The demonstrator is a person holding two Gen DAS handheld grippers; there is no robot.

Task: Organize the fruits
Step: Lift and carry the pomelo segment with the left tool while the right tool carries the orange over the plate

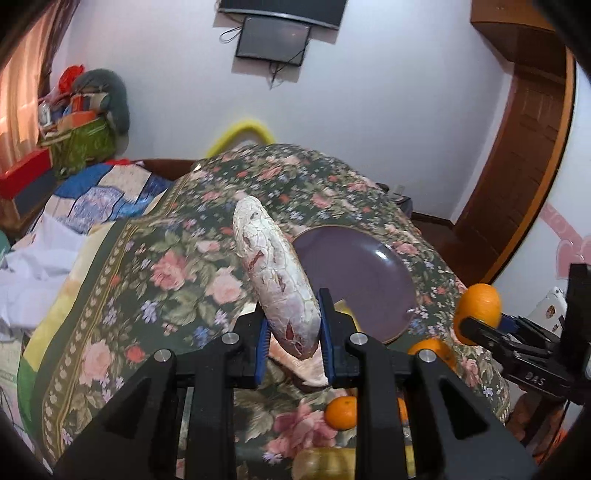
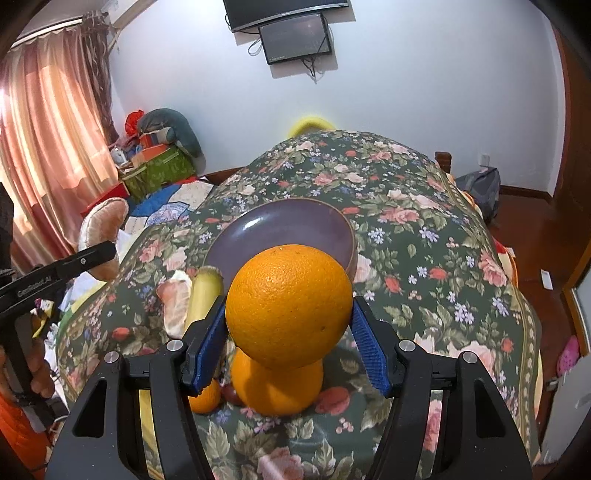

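Note:
My left gripper [image 1: 291, 328] is shut on a peeled pomelo segment [image 1: 273, 273], white with pink patches, lifted above the floral cloth [image 1: 147, 280]. An empty purple plate [image 1: 362, 266] lies just beyond it to the right. My right gripper [image 2: 290, 321] is shut on a large orange [image 2: 288, 306], held in front of the plate [image 2: 295, 229]. On the cloth below lie a second big orange [image 2: 277, 384], a small orange [image 2: 205, 398], a banana [image 2: 205, 295] and another pomelo segment [image 2: 171, 299]. The left wrist view also has a small orange [image 1: 341, 411] under the fingers.
The cloth covers a rounded surface that drops off on all sides. To the left is a bed with a blue quilt [image 1: 110, 195] and piled boxes [image 2: 159, 162]. Two screens [image 2: 291, 33] hang on the far wall. A wooden door [image 1: 524, 147] stands on the right.

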